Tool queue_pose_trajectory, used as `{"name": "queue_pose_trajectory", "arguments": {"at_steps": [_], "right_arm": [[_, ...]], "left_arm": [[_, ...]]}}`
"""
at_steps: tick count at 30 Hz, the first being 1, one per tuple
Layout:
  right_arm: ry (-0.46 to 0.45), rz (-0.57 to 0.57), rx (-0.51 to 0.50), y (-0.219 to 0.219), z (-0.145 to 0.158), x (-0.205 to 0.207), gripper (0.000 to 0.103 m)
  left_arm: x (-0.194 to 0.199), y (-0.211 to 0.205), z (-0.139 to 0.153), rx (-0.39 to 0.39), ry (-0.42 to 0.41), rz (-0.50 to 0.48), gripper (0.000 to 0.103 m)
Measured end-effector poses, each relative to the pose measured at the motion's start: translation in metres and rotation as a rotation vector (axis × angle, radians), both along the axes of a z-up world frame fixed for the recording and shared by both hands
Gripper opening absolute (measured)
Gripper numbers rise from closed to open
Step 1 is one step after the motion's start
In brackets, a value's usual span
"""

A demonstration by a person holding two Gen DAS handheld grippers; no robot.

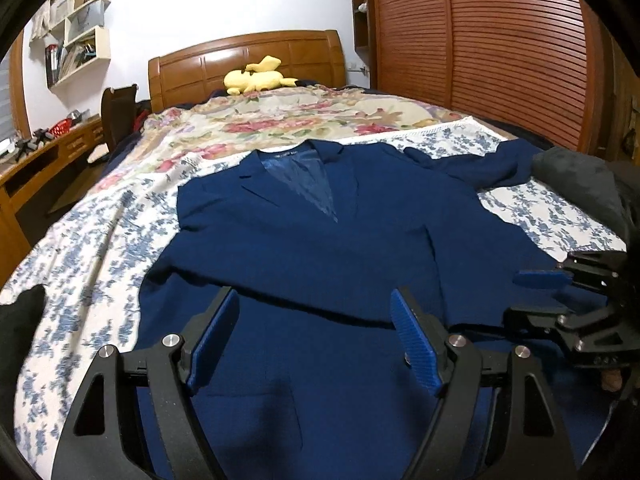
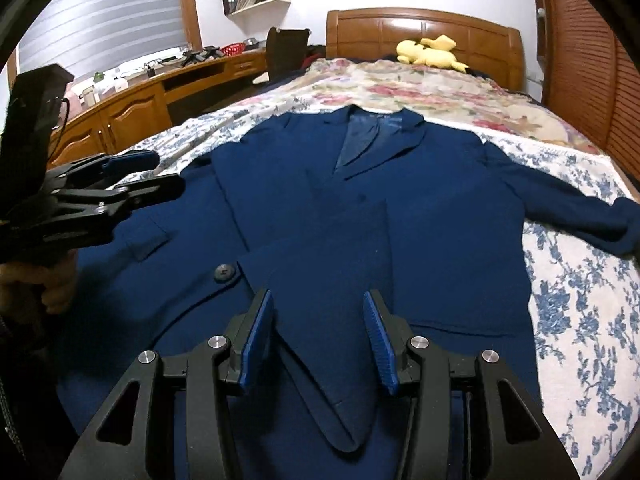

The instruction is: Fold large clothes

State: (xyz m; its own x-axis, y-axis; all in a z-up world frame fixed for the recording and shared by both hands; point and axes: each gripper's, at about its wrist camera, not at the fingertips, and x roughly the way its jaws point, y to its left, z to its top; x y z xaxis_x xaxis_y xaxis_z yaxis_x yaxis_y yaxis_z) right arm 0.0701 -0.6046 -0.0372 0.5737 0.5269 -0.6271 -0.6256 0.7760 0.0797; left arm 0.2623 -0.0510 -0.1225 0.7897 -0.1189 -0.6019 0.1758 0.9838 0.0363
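Two grippers over one garment: navy blue woven suit jacket (image 2: 360, 208), spread face up across the white bedspread with blue flower print (image 2: 580, 320), collar toward the carved wooden headboard (image 2: 424, 28), hem toward the cameras. Laid flat and front-closed like this, presumably to give clean lines for folding. Left gripper (image 1: 314, 336) released, blue ribbed pads set wide, hanging over the jacket's lower front near the hem, nothing between them. Right gripper (image 2: 318, 340) also released, narrower, its pads astride the pointed corner of the jacket's overlapping front panel without pressing on it; judging by that, placed to pick up or smooth that flap. One sleeve stretched out from the jacket toward the louvred wooden wardrobe doors (image 1: 500, 48), the other apparently already folded in across the body, so the fold seems begun but far from done. Yellow plush toy (image 2: 430, 52) beyond the jacket's collar, against the headboard. Small neck label inside the collar, light lettering on dark, too blurred to read; no other writing legible.
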Motion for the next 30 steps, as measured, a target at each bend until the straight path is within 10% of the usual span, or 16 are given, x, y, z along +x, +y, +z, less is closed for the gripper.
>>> {"name": "queue_pose_trajectory", "arguments": {"at_steps": [30], "right_arm": [[0.063, 0.038, -0.065, 0.046, -0.012, 0.027, 0.048]], "left_arm": [[0.002, 0.02, -0.013, -0.109, -0.013, -0.017, 0.078]]}}
